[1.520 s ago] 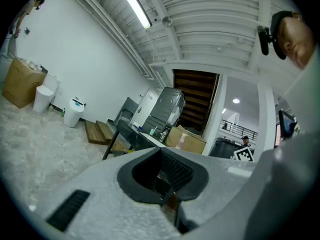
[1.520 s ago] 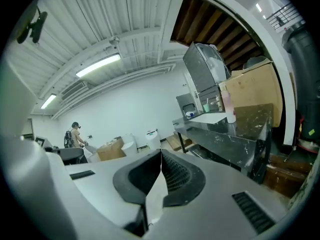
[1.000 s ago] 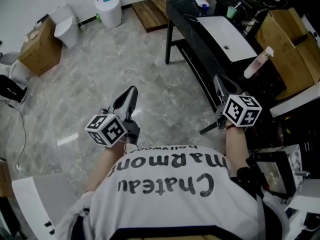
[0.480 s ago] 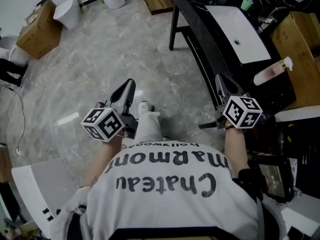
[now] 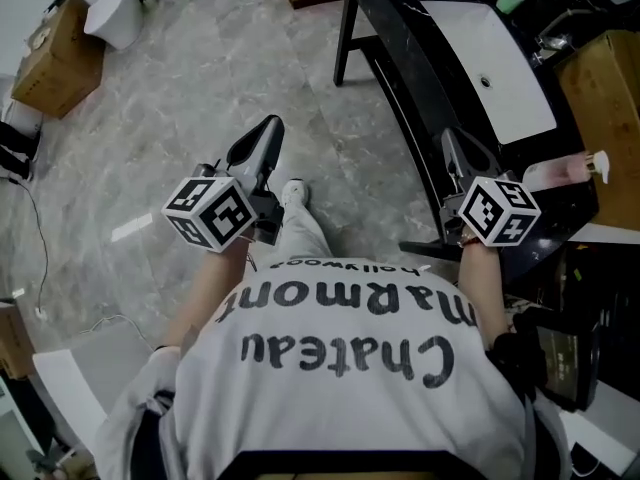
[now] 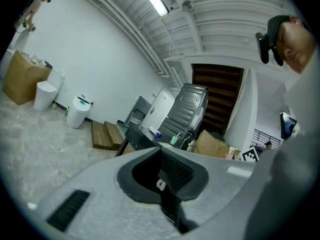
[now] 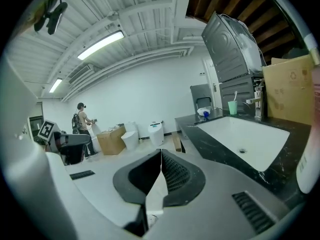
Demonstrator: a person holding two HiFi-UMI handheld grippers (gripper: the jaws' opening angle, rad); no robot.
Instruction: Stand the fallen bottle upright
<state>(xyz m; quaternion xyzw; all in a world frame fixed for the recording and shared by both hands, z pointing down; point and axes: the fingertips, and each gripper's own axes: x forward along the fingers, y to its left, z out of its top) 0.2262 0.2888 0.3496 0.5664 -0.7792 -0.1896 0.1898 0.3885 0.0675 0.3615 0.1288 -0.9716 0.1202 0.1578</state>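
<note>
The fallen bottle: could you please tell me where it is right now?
Head view, right side: the bottle lies on the dark counter between the white sink and the cardboard box, just beyond the right gripper.

From the head, steeply down past the shirt (image 5: 340,368) onto floor (image 5: 180,98) and sink (image 5: 490,58). From left gripper (image 5: 265,126), level along its jaws, across floor toward far counter (image 6: 135,135). From right gripper (image 5: 450,138), slightly downward, close beside sink. Shared by all three: counter, floor.

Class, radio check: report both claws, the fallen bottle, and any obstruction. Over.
Left claw, right claw shut, empty. Bottle lies on its side on the black counter by the sink, untouched. No obstruction seen near it.
</note>
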